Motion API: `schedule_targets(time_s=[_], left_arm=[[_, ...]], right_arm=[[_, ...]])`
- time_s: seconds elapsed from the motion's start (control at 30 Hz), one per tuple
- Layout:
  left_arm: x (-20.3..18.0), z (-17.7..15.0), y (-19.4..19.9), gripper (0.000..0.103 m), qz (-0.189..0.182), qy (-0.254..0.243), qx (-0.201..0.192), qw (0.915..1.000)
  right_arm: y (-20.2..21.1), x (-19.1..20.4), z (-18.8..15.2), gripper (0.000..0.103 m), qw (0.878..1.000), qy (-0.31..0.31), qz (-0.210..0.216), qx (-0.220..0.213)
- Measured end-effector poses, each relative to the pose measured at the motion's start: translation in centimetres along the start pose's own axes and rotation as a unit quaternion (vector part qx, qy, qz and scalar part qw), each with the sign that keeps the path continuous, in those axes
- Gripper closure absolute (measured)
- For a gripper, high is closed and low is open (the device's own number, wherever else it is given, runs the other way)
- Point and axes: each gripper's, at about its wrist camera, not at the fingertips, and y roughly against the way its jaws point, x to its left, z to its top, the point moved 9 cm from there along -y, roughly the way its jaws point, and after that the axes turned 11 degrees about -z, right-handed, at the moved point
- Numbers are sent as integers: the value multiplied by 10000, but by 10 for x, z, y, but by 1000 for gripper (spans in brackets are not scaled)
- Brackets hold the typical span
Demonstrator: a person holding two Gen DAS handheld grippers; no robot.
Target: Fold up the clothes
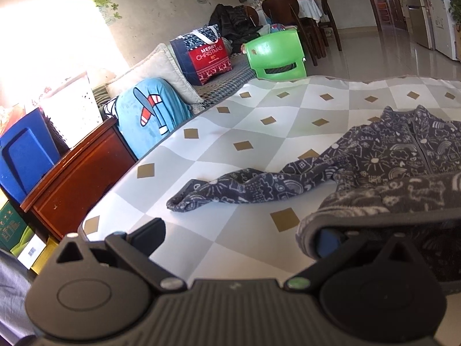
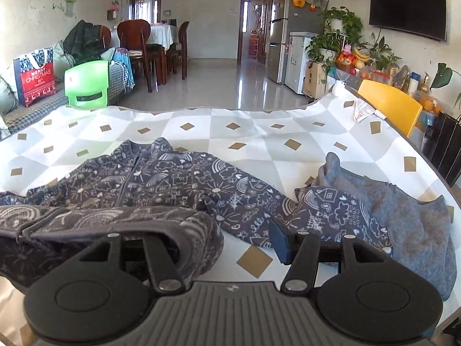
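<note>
In your left wrist view, the left tongs (image 1: 239, 236) fill the lower part of the frame. Their left finger (image 1: 149, 230) stands bare over the bench (image 1: 201, 132), and their right finger is under a lifted fold of the jacket (image 1: 403, 155), so the jaws stand wide apart. I cannot tell if the fold is gripped or only draped on that finger. From the fold, one sleeve (image 1: 236, 190) runs to the left across the middle of the frame and lies flat on the checkered cloth. The jacket body with its zipper lies at the right edge.

In your right wrist view, the right tongs (image 2: 224, 245) sit at the bottom. Their left finger is hidden under the raised hem of the jacket (image 2: 161, 178) at lower left; their right finger (image 2: 281, 242) is bare, just beside the other sleeve (image 2: 331, 210). The jaws are half spread, and a grip cannot be judged. The jacket lies front side up across the centre. To the right, a grey garment (image 2: 403, 216) lies crumpled on the bench (image 2: 259, 141), touching the sleeve.
</note>
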Motion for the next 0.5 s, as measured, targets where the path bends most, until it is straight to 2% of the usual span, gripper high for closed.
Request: schedule_targets(time_s=[0.17,0.27,0.37,0.5], left_arm=[[7,-4,13,0,66,322,-17,9995],[2,-18,8,0,31,287,234,9993],[-6,-34,2,0,-42,167,481,9987],[-11,-49,2,0,-246,124,734,9969]], right_arm=[[-3,-1,-3,49,9999,-33,65,112],[-8,0,-7,49,9995,63,51,304],[-16,0,-20,49,9975,63,108,702],[-19,5,-39,49,9937,428,87,1028]])
